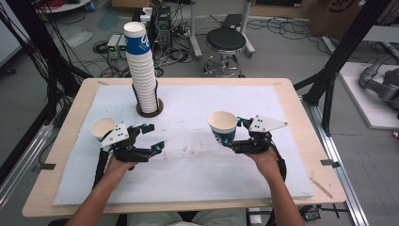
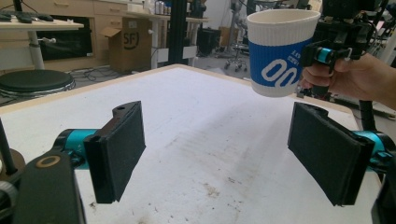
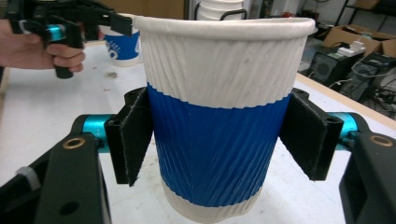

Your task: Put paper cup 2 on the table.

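Note:
A white paper cup with a blue band (image 1: 222,125) is held upright a little above the table, with my right gripper (image 1: 231,132) shut on it. In the right gripper view both black pads (image 3: 132,140) press on the blue band of that cup (image 3: 217,84). My left gripper (image 1: 155,136) hovers over the white mat with its jaws open and nothing between them; its pads (image 2: 119,149) stand wide apart. From the left gripper view the held cup (image 2: 280,51) hangs at the upper right. A second cup (image 1: 102,127) stands upright on the mat just left of my left hand.
A tall stack of the same cups (image 1: 141,66) rises from a round holder (image 1: 149,110) at the back of the white mat (image 1: 188,169). The wooden table edge (image 1: 56,155) frames the mat. A stool (image 1: 226,42) and cables lie on the floor behind.

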Demonstrator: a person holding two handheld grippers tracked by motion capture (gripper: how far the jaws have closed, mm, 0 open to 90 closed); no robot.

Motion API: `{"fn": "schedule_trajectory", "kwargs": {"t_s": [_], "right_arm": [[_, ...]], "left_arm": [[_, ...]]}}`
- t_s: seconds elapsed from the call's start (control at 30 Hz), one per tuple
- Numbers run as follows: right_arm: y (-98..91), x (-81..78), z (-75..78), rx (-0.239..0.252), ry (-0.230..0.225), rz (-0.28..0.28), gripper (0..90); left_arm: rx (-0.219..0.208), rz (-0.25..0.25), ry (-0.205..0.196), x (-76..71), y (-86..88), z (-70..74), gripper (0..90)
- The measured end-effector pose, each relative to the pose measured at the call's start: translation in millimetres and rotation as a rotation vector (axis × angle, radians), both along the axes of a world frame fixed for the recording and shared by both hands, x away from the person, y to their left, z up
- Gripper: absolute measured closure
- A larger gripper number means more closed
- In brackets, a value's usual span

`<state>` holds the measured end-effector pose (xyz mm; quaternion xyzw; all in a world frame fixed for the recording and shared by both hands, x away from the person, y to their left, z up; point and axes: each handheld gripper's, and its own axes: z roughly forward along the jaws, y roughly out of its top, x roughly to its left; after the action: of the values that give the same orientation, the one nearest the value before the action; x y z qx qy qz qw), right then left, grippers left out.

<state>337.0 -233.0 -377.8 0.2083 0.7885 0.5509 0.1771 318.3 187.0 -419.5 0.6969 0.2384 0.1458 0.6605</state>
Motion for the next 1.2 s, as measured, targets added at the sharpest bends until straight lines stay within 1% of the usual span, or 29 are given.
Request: {"fn": "schedule_trajectory", "kwargs": {"t_s": [0.1, 0.13, 0.23, 0.37, 0.63, 0.77, 0.83, 0.9, 0.97, 1.0, 1.07, 1.2], "right_arm": [[-2.5, 3.1, -0.8, 0.002, -0.01, -0.019, 30.3], [-3.2, 3.6, -0.7, 0.005, -0.008, -0.024, 30.3], [-6.2, 7.7, -1.0, 0.017, -0.021, -0.05, 30.3], [-12.1, 14.9, -3.1, 0.033, -0.022, -0.099, 30.1], [-25.6, 37.4, -15.2, 0.049, 0.019, -0.202, 30.0], [-31.4, 49.2, -23.7, 0.045, 0.043, -0.266, 30.0], [-34.4, 54.8, -28.6, 0.048, 0.062, -0.296, 30.0], [-36.4, 59.8, -33.2, 0.041, 0.074, -0.326, 30.0], [-37.0, 64.7, -38.4, 0.032, 0.093, -0.346, 29.9], [-37.2, 67.4, -41.4, 0.03, 0.107, -0.348, 29.8], [-36.4, 72.0, -47.3, 0.012, 0.128, -0.362, 29.8], [-37.0, 78.7, -56.0, 0.009, 0.163, -0.391, 29.8]], "left_arm": [[0.0, 0.001, -0.002, -1.1, 0.0, 0.7, 18.8], [0.003, 0.001, -0.002, -1.5, 0.3, 0.9, 18.8], [0.001, 0.003, -0.002, -2.1, -0.1, 0.6, 18.7], [0.007, 0.002, 0.0, -2.6, -1.0, -0.3, 18.7], [0.008, -0.005, 0.005, -1.5, -3.7, -2.4, 18.7], [0.01, -0.008, 0.009, -1.1, -4.0, -2.9, 18.7], [0.01, -0.006, 0.008, -1.1, -4.3, -3.1, 18.7], [0.012, -0.006, 0.008, -1.0, -4.3, -3.3, 18.7], [0.012, -0.008, 0.01, -1.0, -4.5, -3.6, 18.7], [0.012, -0.009, 0.011, -1.2, -4.7, -3.8, 18.7], [0.013, -0.009, 0.012, -1.3, -4.9, -4.2, 18.7], [0.013, -0.012, 0.016, -1.5, -5.1, -4.9, 18.7]]}}
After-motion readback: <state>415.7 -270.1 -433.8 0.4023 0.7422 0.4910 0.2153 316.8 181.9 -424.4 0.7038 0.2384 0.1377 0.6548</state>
